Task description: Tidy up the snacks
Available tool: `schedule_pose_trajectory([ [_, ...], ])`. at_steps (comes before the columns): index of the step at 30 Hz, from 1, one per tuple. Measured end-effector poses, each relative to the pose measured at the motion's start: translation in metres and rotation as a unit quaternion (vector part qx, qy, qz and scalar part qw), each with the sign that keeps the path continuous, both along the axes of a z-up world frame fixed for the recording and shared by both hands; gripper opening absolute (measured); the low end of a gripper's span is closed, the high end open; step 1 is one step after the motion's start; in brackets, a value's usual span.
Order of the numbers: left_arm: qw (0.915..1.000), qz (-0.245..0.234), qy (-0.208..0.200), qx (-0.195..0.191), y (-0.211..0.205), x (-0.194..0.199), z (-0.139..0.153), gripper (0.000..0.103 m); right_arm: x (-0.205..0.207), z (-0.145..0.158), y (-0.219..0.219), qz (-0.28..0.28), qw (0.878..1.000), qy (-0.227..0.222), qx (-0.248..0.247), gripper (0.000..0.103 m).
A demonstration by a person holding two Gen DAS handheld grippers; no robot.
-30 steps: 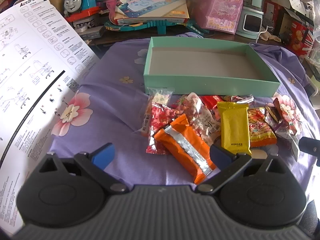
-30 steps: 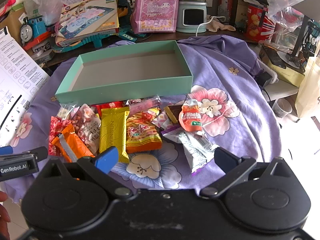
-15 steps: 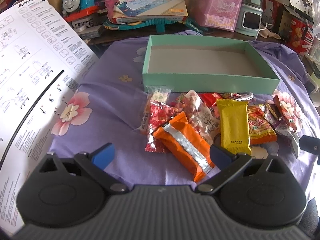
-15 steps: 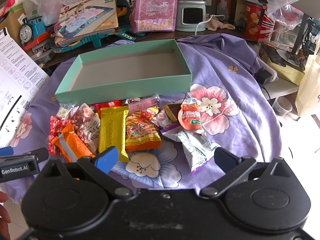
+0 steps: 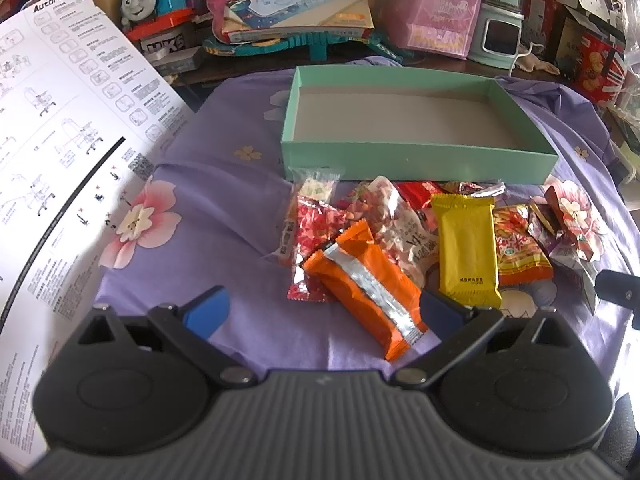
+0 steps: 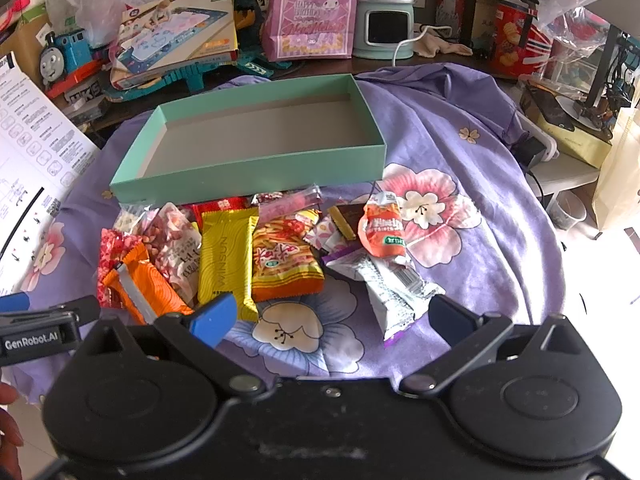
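Both tools gape empty — left tool (image 5: 322, 308) straddles the orange packet (image 5: 366, 290), right tool (image 6: 334, 318) hovers near the white packet (image 6: 394, 292).

Left hand-held gripper (image 5: 322, 308), jaws spread wide w/ nothing between them, hangs low over a purple flower-print cloth (image 5: 224, 200). Orange foil snack packet (image 5: 366, 292) lies diagonally between the fingertips, atop a red-patterned clear packet (image 5: 316, 224). Yellow rectangular snack packet (image 5: 466, 248) sits just right. Behind the snack pile: shallow mint-green cardboard box (image 5: 416, 160), open, its grey floor bare. White printed instruction sheet (image 5: 60, 128) at left.
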State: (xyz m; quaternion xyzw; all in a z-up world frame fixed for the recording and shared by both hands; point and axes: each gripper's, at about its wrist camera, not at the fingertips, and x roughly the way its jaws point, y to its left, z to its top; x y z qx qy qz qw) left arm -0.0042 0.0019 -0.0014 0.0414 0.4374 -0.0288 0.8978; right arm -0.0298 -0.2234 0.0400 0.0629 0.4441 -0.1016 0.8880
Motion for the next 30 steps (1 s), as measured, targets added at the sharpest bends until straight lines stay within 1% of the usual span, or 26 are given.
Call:
schedule_pose_trajectory([
  [6,0.9999,0.0,0.012,-0.006,0.003,0.004,-0.004,0.103,0.003,-0.003,-0.001,0.005,1.0,0.007,0.002,0.103],
  [10,0.9994,0.015,0.029,-0.015,0.01,0.013,-0.013,0.103,0.007,-0.009,-0.003,0.015,1.0,0.015,0.008,0.103],
  [13,0.9981,0.027,0.047,-0.029,0.017,0.02,-0.022,0.103,0.012,-0.015,0.0,0.03,0.999,0.015,0.005,0.103],
  [18,0.9961,0.023,0.076,-0.04,0.009,0.036,-0.043,0.103,0.024,-0.026,0.008,0.06,0.998,-0.003,0.005,0.103],
  [19,0.9954,0.02,0.082,-0.045,0.005,0.04,-0.047,0.103,0.028,-0.029,0.01,0.066,0.998,-0.005,0.003,0.101],
  [20,0.995,0.019,0.085,-0.05,0.002,0.043,-0.05,0.103,0.032,-0.03,0.012,0.072,0.997,-0.009,0.001,0.093],
  [23,0.9938,0.023,0.09,-0.061,-0.01,0.056,-0.058,0.103,0.042,-0.033,0.013,0.077,0.997,-0.013,0.006,0.084],
  [25,0.9934,0.022,0.091,-0.067,-0.018,0.063,-0.063,0.103,0.047,-0.034,0.011,0.073,0.997,-0.018,0.018,0.082],
  [27,0.994,0.023,0.087,-0.062,-0.024,0.069,-0.068,0.103,0.05,-0.036,0.01,0.07,0.997,-0.015,0.021,0.082],
  [30,0.9948,0.033,0.092,-0.03,-0.029,0.075,-0.08,0.102,0.056,-0.042,0.011,0.072,0.997,-0.006,0.03,0.082],
])
